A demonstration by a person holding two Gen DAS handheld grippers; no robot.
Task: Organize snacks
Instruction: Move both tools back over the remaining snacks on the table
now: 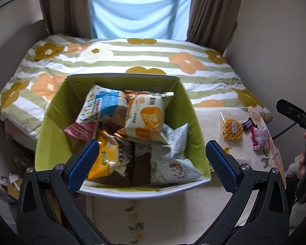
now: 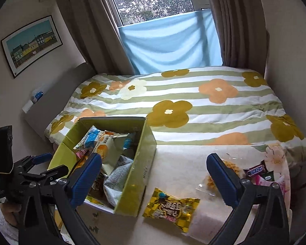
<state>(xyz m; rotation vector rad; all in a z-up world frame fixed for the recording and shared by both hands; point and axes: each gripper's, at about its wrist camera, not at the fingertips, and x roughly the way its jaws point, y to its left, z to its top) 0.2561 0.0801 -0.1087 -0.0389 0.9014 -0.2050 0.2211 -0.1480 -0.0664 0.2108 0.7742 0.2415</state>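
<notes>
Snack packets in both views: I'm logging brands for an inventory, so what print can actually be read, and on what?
"SNICKERS": on the brown bar at the table's right edge, right wrist view.
"50": on the white-and-orange cake packet in the green box; its other characters are not legible.
Yellow packet on the table: large stylised lettering, too distorted to read.
Blue-and-white packet and grey-printed packet in the box: print too small.

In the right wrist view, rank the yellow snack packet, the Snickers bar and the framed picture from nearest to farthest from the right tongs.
From the right tongs:
1. Yellow snack packet: on the table just ahead, between the fingers.
2. Snickers bar: farther back on the table, to the right.
3. Framed picture: on the far wall, upper left.
</notes>
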